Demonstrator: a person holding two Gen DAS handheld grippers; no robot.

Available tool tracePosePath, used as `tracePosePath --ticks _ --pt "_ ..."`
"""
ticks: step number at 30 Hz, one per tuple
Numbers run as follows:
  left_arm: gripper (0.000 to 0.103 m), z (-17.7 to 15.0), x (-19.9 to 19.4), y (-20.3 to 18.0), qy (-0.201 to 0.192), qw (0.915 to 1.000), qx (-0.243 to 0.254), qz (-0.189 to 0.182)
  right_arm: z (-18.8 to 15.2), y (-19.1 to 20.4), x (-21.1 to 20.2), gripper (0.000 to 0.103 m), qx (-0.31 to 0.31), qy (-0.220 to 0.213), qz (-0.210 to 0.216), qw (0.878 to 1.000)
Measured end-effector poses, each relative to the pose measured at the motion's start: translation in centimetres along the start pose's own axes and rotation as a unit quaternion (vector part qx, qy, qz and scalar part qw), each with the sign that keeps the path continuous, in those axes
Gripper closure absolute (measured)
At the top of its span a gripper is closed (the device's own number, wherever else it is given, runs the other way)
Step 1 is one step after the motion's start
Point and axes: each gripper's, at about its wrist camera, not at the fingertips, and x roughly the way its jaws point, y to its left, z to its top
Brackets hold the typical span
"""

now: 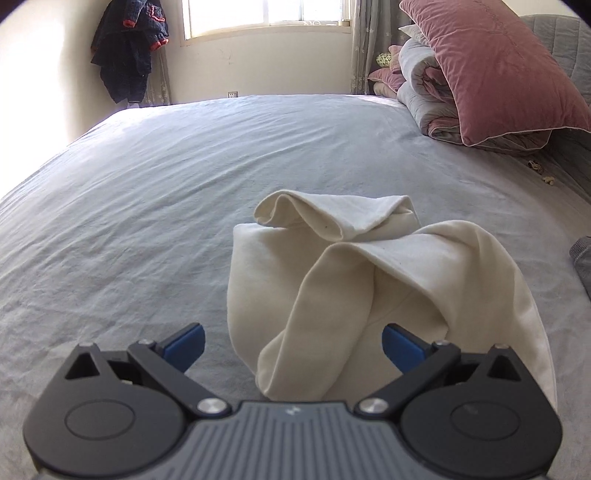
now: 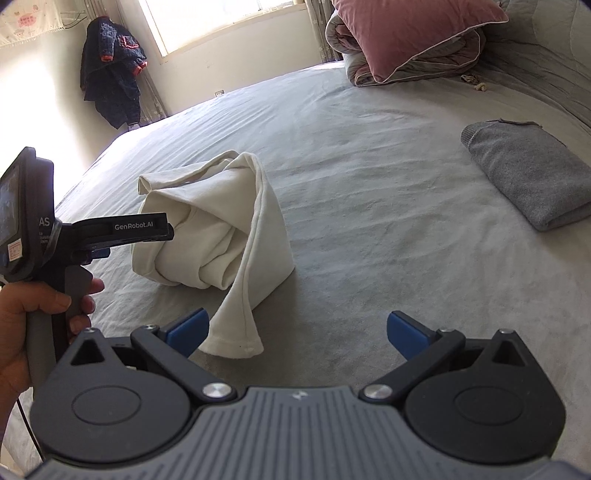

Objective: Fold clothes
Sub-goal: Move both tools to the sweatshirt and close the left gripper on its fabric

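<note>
Cream garment (image 1: 369, 288) sits bunched, maybe half-folded, on bed (image 1: 147, 206); both hand-held grippers (image 1: 293, 345) (image 2: 297, 332) gape, holding nothing

Two garments are counted on the bed (image 2: 369, 229): one cream garment (image 2: 221, 229) and one grey folded garment (image 2: 528, 177). One pink pillow (image 2: 399, 33) and one rolled quilt (image 2: 351, 59) are seen.

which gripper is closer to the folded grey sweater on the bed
Right. The right gripper hangs open with the grey sweater ahead to its right; the left gripper, also open, is over at the white garment, farther from it.
</note>
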Motion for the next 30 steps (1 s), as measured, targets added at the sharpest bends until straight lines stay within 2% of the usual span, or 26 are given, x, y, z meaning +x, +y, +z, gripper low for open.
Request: tracePosePath --ticks 7,9,12,15,21,26,28,30 --pt "0.001 -0.7 0.7 -0.2 -0.043 0.9984 -0.012 -0.036 0.3 -0.6 -0.2 0.0 0.008 -0.008 0.009 1.0" --pt "0.001 -0.9 1.2 -0.4 -0.038 0.9982 -0.004 -0.047 0.4 -0.6 -0.2 0.0 0.011 -0.006 0.013 1.0" --pt "0.0 -1.3 1.8 -0.9 -0.034 0.9984 0.022 -0.038 0.4 -0.6 0.0 0.0 0.014 -0.004 0.016 1.0" --pt "0.0 -1.5 2.2 -0.5 -0.025 0.9987 0.023 -0.039 0.5 -0.7 0.1 0.0 0.016 -0.003 0.018 1.0" --pt "0.0 -1.0 2.4 0.4 0.005 0.9992 -0.001 -0.041 0.4 -0.5 0.2 0.0 0.008 -0.006 0.012 1.0" --pt "0.001 -1.6 1.5 1.5 0.008 0.9976 -0.04 -0.056 0.3 -0.2 0.3 0.001 -0.004 -0.01 0.002 1.0" --pt "0.007 -2.1 1.0 2.0 0.001 0.9966 -0.054 -0.061 0.2 -0.1 0.3 0.001 -0.008 -0.011 -0.002 1.0" --pt "0.028 -2.4 0.6 2.4 -0.005 0.9956 -0.065 -0.067 0.2 0.0 0.3 0.001 -0.013 -0.013 -0.006 1.0"
